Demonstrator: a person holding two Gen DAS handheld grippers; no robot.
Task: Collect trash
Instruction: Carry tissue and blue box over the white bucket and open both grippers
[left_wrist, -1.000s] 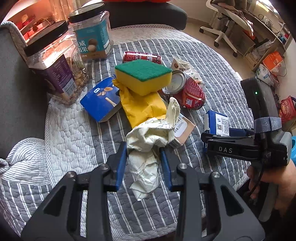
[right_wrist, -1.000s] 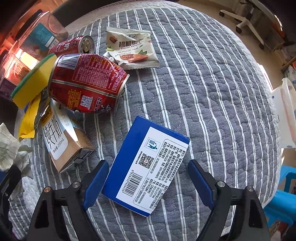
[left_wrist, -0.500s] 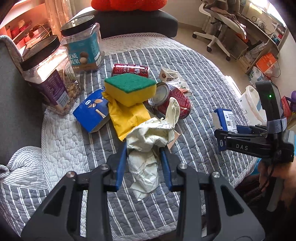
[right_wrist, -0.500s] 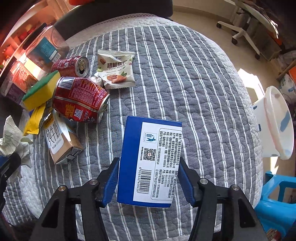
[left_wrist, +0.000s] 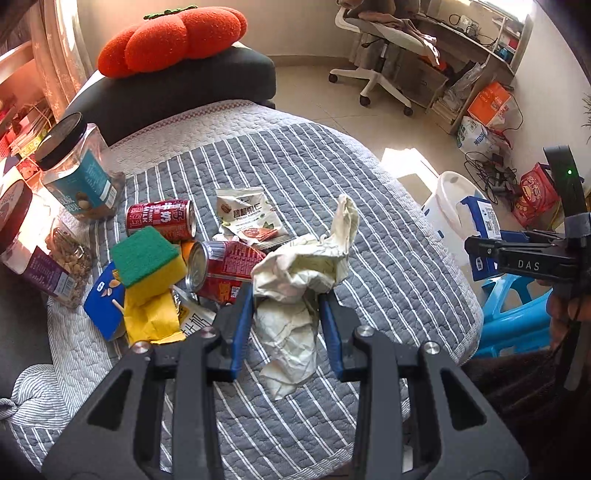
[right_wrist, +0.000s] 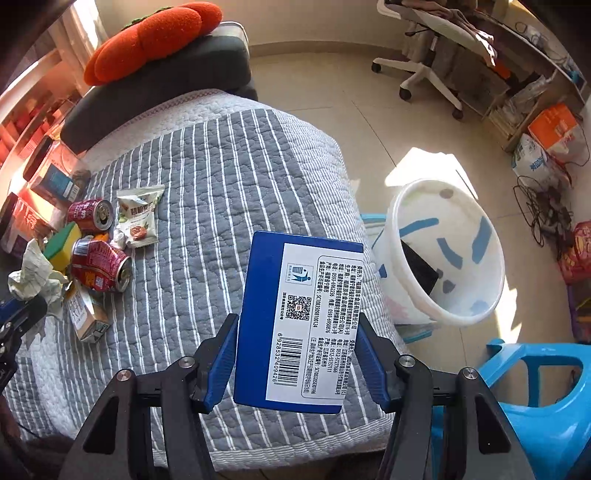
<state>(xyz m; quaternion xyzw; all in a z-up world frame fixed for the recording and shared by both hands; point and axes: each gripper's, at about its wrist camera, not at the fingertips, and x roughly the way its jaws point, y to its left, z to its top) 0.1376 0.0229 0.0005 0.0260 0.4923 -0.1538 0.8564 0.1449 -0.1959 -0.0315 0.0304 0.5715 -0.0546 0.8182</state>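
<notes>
Left gripper (left_wrist: 286, 325): both blue pads pressed on a crumpled paper wad (left_wrist: 299, 280) — cream-white, heavily creased, one twisted tail standing up past the fingertips and a lower fold hanging below them. Item was held clear above the striped quilt (left_wrist: 332, 177).

Right gripper (right_wrist: 299, 354): clamped on a blue carton (right_wrist: 295, 332) — flat rectangular box, white label panel with barcode, QR mark and fine print facing the camera. Carton sat upright between the pads, lifted off the quilt, near the quilt's edge, with the white bucket (right_wrist: 447, 229) on the floor just beyond it. Bucket carried blue tape strips and a dark flat object inside.

Remaining on quilt: two red cans (left_wrist: 221, 269), one dented; a snack packet (left_wrist: 247, 218); a green-and-yellow sponge (left_wrist: 147, 262); a yellow wrapper (left_wrist: 151, 321); a blue snack box (left_wrist: 105, 302); a small milk carton (right_wrist: 86, 314).

Change against one second prior: the blue carton then lay flat on the quilt between spread right pads; it had since been gripped and raised toward the bucket side. The paper wad was already pinched by the left gripper, which had risen and drawn back, so more of the room and the red cushion (left_wrist: 173, 37) showed.
</notes>
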